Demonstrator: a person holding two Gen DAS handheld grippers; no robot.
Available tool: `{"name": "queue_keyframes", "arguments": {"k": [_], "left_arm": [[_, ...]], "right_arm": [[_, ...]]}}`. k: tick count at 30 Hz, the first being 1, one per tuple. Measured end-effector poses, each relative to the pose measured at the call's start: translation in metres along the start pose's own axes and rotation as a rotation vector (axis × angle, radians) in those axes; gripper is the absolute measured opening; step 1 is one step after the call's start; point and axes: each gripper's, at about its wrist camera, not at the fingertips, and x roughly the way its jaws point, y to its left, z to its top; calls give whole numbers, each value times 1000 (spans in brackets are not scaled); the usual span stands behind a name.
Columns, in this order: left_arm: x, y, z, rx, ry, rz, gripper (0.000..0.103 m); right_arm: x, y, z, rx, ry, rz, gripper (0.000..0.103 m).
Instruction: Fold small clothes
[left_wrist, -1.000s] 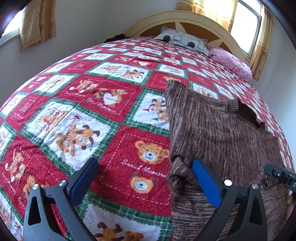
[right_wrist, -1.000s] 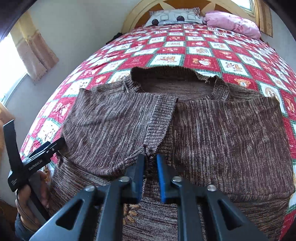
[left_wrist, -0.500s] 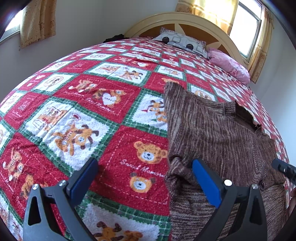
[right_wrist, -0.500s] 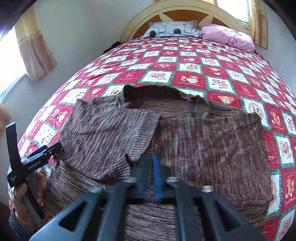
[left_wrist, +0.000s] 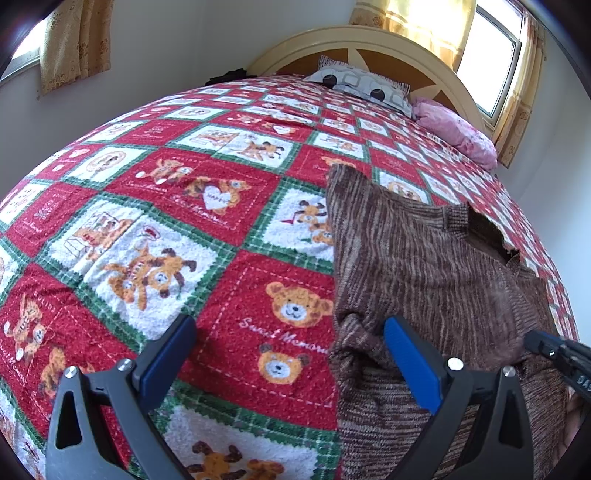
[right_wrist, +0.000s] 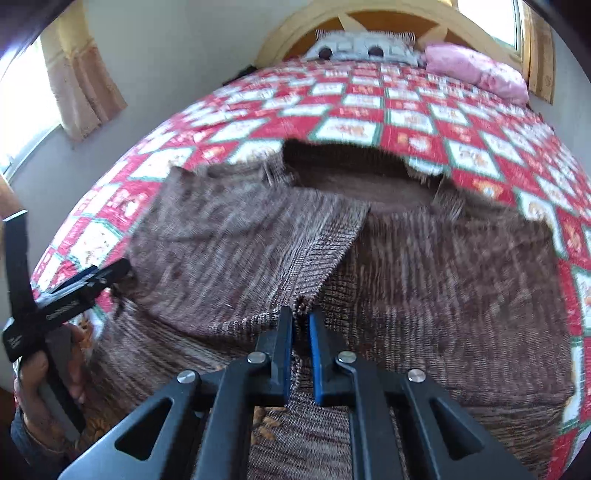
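Left wrist view: the left gripper (left_wrist: 288, 354) hangs over the bed with its fingers (left_wrist: 410, 363) wide apart and nothing between them. One finger sits over the red teddy-bear quilt (left_wrist: 155, 206), the other over the left edge of the brown knit sweater (left_wrist: 424, 266), which lies flat on the quilt toward the foot of the bed, neckline toward the headboard (left_wrist: 373, 44). A lumpy tuck shows in the sweater's edge just beside the blue pad. If that bunch is left in, the next fold would probably trap it and the finished shape come out uneven. The tip of the right gripper (left_wrist: 554, 354) shows at the right edge, low over the knit.

Right wrist view: the right gripper's fingers (right_wrist: 284, 347) are nearly together, pinching the corner of the sleeve (right_wrist: 258, 251) that is folded across the sweater's chest; they have just been closing, with knit between them. The hold looks shallow, on a loose ribbed cuff corner, so a quick pull could let it slip out and undo the fold. The pinch may also catch the body layer beneath, so that a lift drags the whole garment askew. A hand (right_wrist: 44, 373) holds the left gripper at the sweater's left edge; snagging the open knit there is possible.
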Motion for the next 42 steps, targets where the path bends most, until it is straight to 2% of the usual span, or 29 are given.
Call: {"name": "queue_keyframes", "arguments": {"k": [4, 8, 11, 13, 15, 17, 18, 20, 22, 24, 26, 27, 28, 31, 34, 36, 38, 42], "left_arm": [[1, -2, 0, 8, 2, 3, 103], [3, -5, 0, 23, 9, 18, 103], [3, -3, 1, 17, 8, 10, 103], [3, -4, 0, 18, 8, 12, 103], [3, -4, 1, 23, 10, 18, 103], [3, -4, 0, 23, 11, 18, 103], [3, -4, 0, 20, 10, 16, 103], [2, -4, 1, 17, 10, 12, 103], [3, -4, 0, 18, 10, 13, 103], [3, -4, 0, 20, 11, 16, 103], [4, -5, 0, 24, 14, 22, 103], [4, -5, 0, 25, 14, 22, 103], [3, -4, 0, 22, 12, 18, 103], [3, -3, 0, 17, 10, 13, 103], [4, -6, 0, 27, 14, 27, 103], [5, -8, 0, 37, 20, 42, 103], [8, -12, 0, 60, 31, 66, 103], [9, -17, -1, 85, 39, 98, 103]], "right_arm": [[-25, -1, 3, -25, -56, -22, 6], [-21, -8, -7, -39, -30, -19, 6], [-20, -17, -9, 26, -50, 51, 8], [-21, -22, -5, 66, -71, 82, 15], [-19, -21, -2, 56, -70, 23, 16], [-5, -23, -2, 45, 0, -51, 16], [1, -28, -3, 68, 31, -47, 16], [-4, -39, -9, 124, -1, 5, 16], [-13, -46, -14, 158, -53, -29, 16], [-18, -48, -15, 174, -84, -13, 16], [-8, -42, -14, 149, -25, -34, 16], [1, -38, -15, 125, 23, -72, 16], [2, -34, -15, 110, 19, -110, 16], [-20, -26, -13, 100, -107, -135, 16], [-32, -6, -5, 38, -169, -68, 16], [-19, 6, -3, -25, -101, -26, 16], [11, 7, -9, -44, 32, -47, 16], [15, 7, -13, -66, 5, -40, 17]]}}
